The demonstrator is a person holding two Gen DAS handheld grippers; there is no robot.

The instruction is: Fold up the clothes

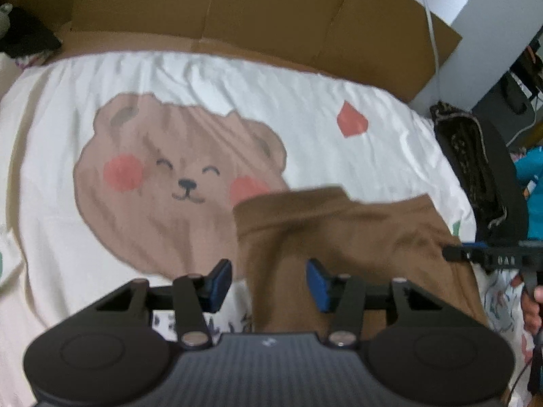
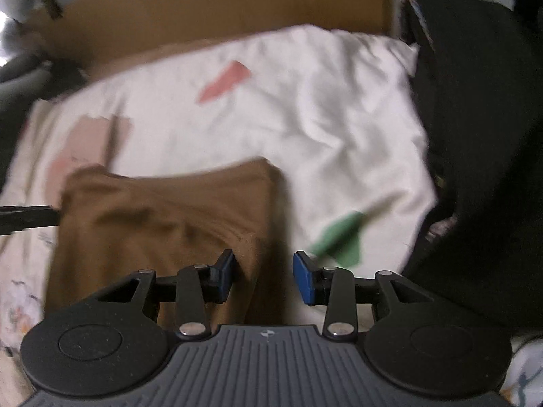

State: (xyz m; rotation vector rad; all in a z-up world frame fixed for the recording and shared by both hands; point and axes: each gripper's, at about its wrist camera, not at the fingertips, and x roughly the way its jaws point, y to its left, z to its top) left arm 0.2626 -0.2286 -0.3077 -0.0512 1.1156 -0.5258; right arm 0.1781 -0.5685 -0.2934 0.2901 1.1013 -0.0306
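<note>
A brown garment (image 1: 339, 237) lies folded on a white bedsheet (image 1: 237, 81) printed with a bear face. My left gripper (image 1: 269, 281) hovers over the garment's left edge. Its blue pads (image 1: 220, 281) stand apart, with brown cloth below the gap and nothing pressed between them. In the right wrist view the same brown garment (image 2: 163, 224) fills the lower left. My right gripper (image 2: 264, 278) is open above its right edge, the left pad over cloth and the right pad over the bedsheet (image 2: 305, 101). A black finger of the other gripper (image 2: 27, 218) reaches the garment's left side.
Flattened cardboard (image 1: 237, 6) stands along the far side of the bed. A dark patterned cloth (image 1: 468, 169) drapes over a black chair at the right. A large black mass (image 2: 475, 135) borders the sheet on the right. A person's hand (image 1: 532, 308) shows at the right edge.
</note>
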